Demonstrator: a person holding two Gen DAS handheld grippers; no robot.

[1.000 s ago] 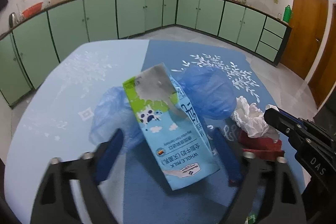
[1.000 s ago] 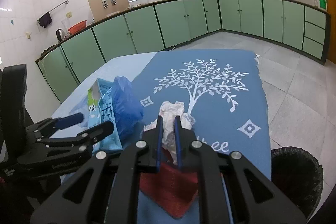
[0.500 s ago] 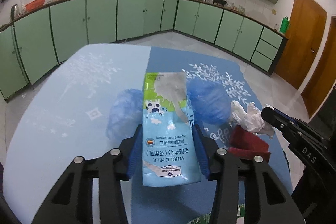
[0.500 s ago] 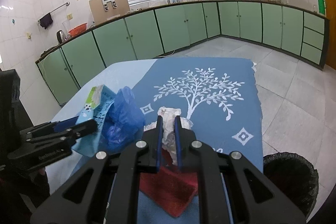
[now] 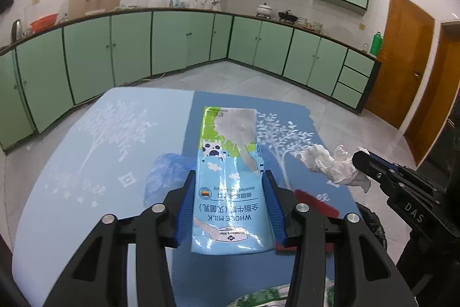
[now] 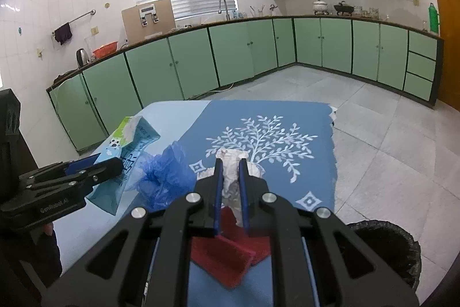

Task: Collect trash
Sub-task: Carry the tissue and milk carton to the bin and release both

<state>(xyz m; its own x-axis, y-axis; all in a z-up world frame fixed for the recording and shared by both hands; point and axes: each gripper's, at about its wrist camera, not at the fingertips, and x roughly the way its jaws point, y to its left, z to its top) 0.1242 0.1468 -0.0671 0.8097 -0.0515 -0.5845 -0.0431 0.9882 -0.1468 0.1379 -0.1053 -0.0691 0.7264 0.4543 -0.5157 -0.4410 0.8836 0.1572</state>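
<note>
A light-blue whole-milk carton [image 5: 230, 177] is lifted off the table, my left gripper [image 5: 228, 177] shut on its sides; the carton [image 6: 126, 148] and the left gripper [image 6: 95, 167] also show at the left of the right wrist view. My right gripper [image 6: 230, 166] is shut on a crumpled white tissue [image 6: 230, 177], raised above the table. That tissue [image 5: 333, 163] hangs from the right gripper [image 5: 359, 160] in the left wrist view. A crumpled blue plastic bag [image 6: 166, 174] lies on the blue tablecloth [image 6: 302, 128]; the bag [image 5: 169, 174] sits partly behind the carton.
A folded red cloth [image 6: 230, 255] lies on the tablecloth below the right gripper. A black bin lined with a bag [image 6: 385, 246] stands on the floor at the table's right edge. Green cabinets [image 6: 258, 53] line the walls beyond open tiled floor.
The left jaws closed on the milk carton and lifted it off the table, turning it straight. The right gripper rose with the tissue, leaving the red cloth on the table.
</note>
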